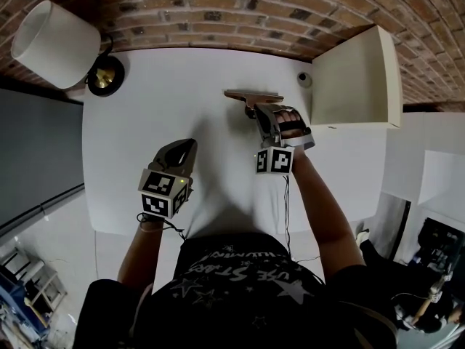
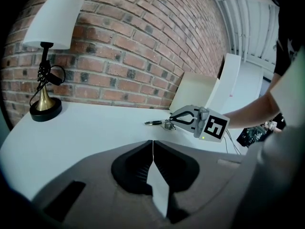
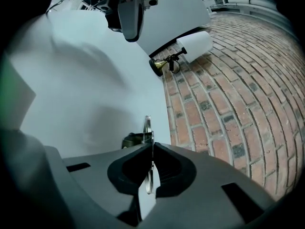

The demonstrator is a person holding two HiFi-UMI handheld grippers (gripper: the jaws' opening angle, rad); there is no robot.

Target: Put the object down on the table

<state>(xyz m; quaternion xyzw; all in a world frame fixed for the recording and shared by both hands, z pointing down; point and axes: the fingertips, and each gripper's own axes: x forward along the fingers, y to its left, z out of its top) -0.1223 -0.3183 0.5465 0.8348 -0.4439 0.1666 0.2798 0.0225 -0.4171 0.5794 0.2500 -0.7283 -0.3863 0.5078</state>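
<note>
My right gripper [image 1: 256, 112] is shut on a thin flat metal tool [image 1: 252, 95], which sticks out sideways past the jaws near the back of the white table [image 1: 160, 100]. In the right gripper view the tool [image 3: 147, 127] shows edge-on, pinched between the pads of my right gripper [image 3: 151, 148]. From the left gripper view the right gripper [image 2: 175, 122] holds the tool [image 2: 155, 123] low over the tabletop; whether it touches I cannot tell. My left gripper [image 1: 190, 146] hovers over the table's front left part, shut with nothing in it [image 2: 152, 144].
A lamp [image 1: 58, 46] with a white shade and brass base stands at the back left corner. A white box [image 1: 356, 78] stands at the back right, a small grey round thing [image 1: 304, 79] beside it. A brick wall [image 1: 232, 13] runs behind the table.
</note>
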